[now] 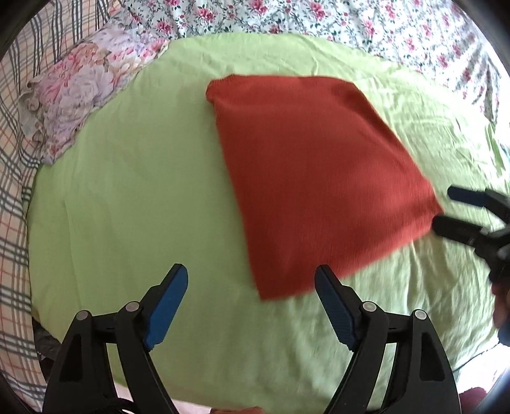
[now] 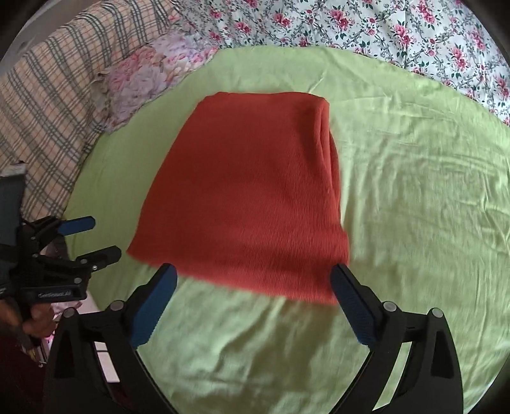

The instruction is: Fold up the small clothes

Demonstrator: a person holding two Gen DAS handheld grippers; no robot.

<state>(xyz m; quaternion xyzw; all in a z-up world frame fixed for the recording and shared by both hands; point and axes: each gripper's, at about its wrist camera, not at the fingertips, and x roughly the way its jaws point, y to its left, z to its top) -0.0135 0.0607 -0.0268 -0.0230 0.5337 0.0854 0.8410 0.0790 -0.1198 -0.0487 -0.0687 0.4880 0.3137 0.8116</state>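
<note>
On the bed, a green sheet (image 2: 398, 165) is spread flat over a flowered cover (image 2: 366, 25), and there in the middle of it lies the red garment (image 2: 242, 191), folded into a neat rectangle. Just short of its near edge, the left hand-held gripper (image 1: 251, 280) and the right hand-held gripper (image 2: 253, 278) both hover with jaws wide apart, nothing between the blue pads.

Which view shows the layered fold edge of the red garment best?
The right wrist view: the red garment sits centred, with its stacked right edge visible. The left wrist view shows it only as a flat, slightly blurred sheet, layers not discernible.
</note>
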